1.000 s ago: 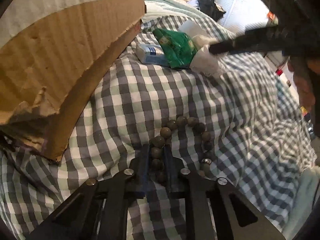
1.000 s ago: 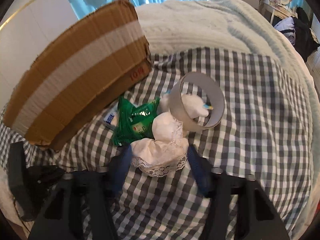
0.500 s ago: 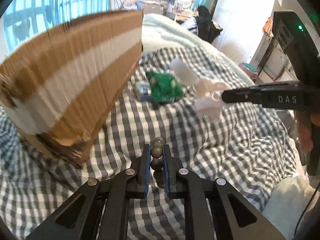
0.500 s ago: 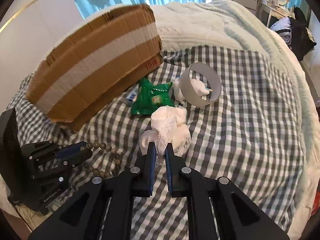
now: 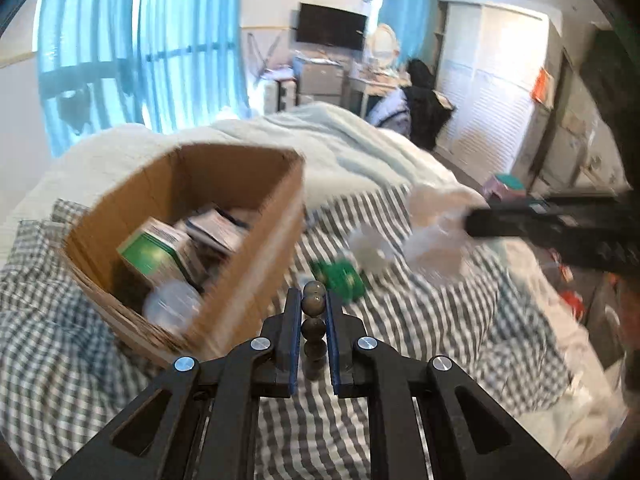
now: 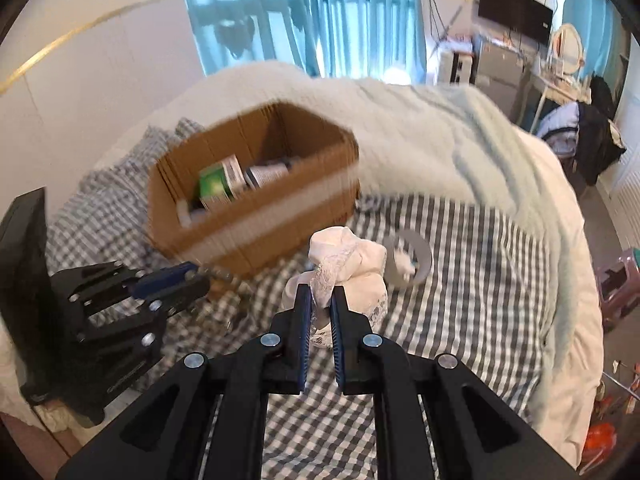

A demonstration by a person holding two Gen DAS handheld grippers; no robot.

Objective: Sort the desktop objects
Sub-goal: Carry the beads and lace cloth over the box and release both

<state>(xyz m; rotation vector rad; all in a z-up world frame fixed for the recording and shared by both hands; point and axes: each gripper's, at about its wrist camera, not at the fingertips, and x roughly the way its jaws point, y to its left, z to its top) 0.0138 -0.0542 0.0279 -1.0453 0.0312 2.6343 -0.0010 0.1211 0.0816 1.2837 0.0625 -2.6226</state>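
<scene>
Both grippers loaded and held above the checked bedcover. Left gripper clenched on a string of dark beads, a few beads pinched between the blue pads and the rest hanging below, out of sight. Right gripper clenched on a bundle of white lace-edged cloth, most of it bulging past the fingertips. Cardboard box sits at about 10 o'clock in both wrist views, open top toward the cameras, already holding a green-and-white carton and other packets (contents blurred, not identifiable). On the cover, a green packet lies at 12 o'clock from the left gripper, and a white ring-shaped item at 1 o'clock from the right. Judgement: step in hand is carry-to-box. Bring each load fully over the opening before releasing; lift the beads high enough that the hanging loop clears the near wall. One gripper at a time, since both approach the same opening. Cloth may snag on the pads, so open wide.
</scene>
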